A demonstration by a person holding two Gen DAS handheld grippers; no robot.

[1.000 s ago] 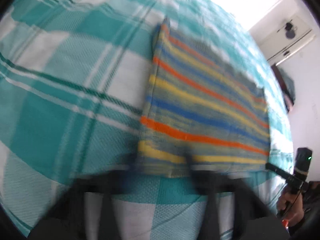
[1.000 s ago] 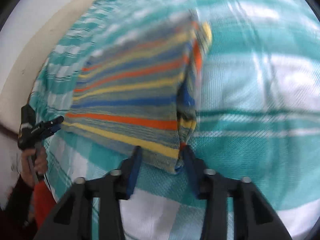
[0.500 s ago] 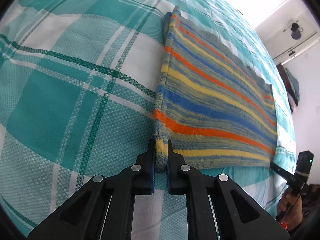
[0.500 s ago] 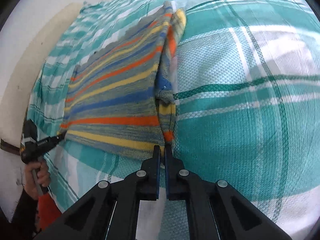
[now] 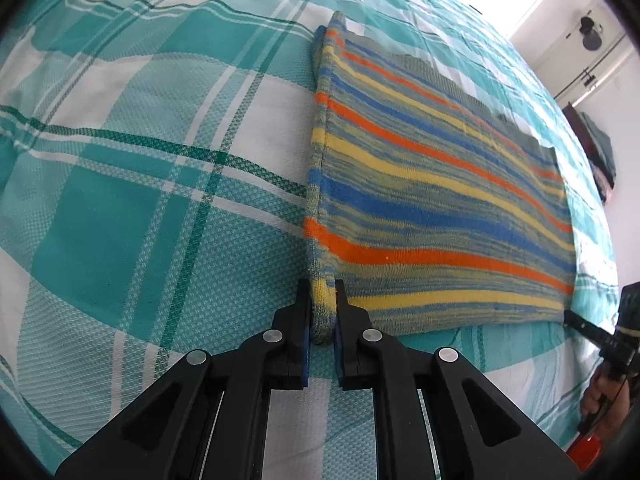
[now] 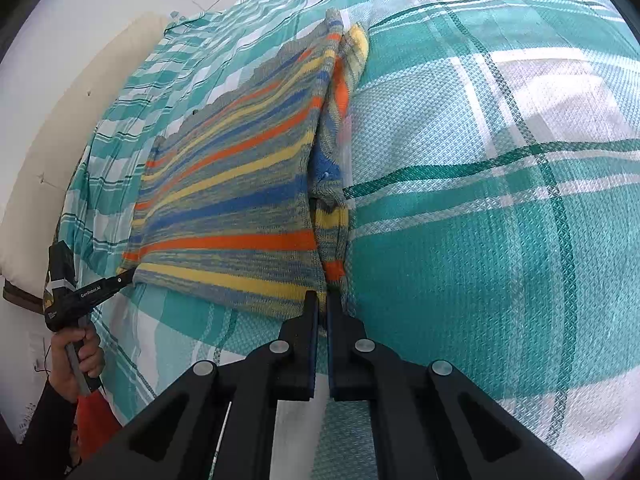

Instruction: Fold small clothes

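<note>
We saw the folded garment (image 5: 432, 208) lying flat on the bed (image 5: 140, 200). In the left wrist view it spread from 6 toward 2 o'clock, the left tool (image 5: 322, 312) at its near corner. In the right wrist view it ran toward 11 o'clock from the right tool (image 6: 322, 312).
</note>
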